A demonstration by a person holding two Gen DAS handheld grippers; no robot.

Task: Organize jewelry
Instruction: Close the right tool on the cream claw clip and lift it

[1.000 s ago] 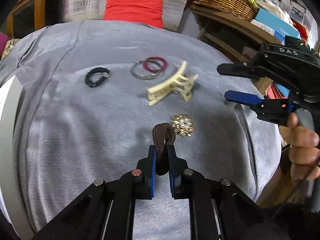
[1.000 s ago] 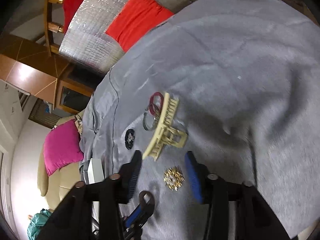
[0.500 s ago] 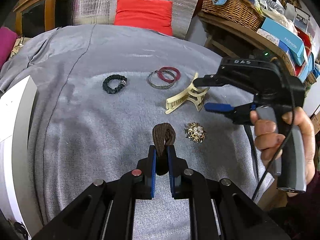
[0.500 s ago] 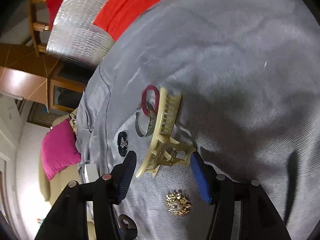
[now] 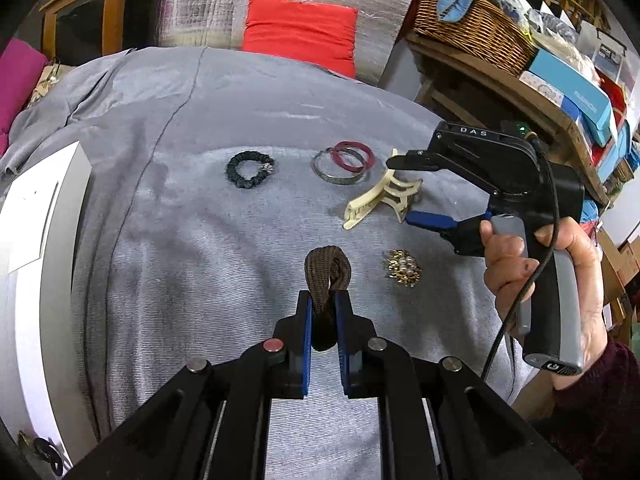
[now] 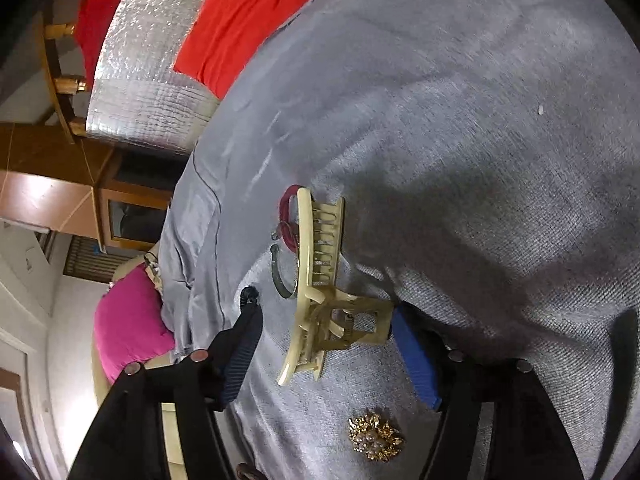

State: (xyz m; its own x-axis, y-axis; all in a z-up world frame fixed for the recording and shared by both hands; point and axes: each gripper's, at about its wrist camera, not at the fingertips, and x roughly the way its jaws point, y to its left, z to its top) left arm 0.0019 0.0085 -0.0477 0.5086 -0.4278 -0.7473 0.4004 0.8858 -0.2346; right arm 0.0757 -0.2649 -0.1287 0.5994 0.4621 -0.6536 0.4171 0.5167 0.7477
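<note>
My left gripper [image 5: 323, 296] is shut on a brown hair tie [image 5: 328, 264], whose loop sticks out past the blue pads above the grey cloth [image 5: 200, 240]. A cream claw clip [image 6: 316, 264] lies on the cloth between the fingers of my right gripper [image 6: 324, 312]. That gripper stands open around the clip's handle end: the left pad is clear of it and the right pad is at or very near it. In the left wrist view the right gripper [image 5: 400, 190] straddles the clip [image 5: 380, 198]. A gold pearl brooch [image 5: 402, 268] lies just in front of it.
A black scrunchie [image 5: 250, 169], a silver bangle [image 5: 338, 172] and a red bangle [image 5: 352, 156] lie behind the clip. A white box [image 5: 36, 240] stands at the left edge. A wooden shelf with a wicker basket [image 5: 472, 28] and boxes lies to the right.
My right gripper has come down and in from the right until its fingers straddle the claw clip. The left gripper still holds the brown hair tie and has drawn back slightly.
</note>
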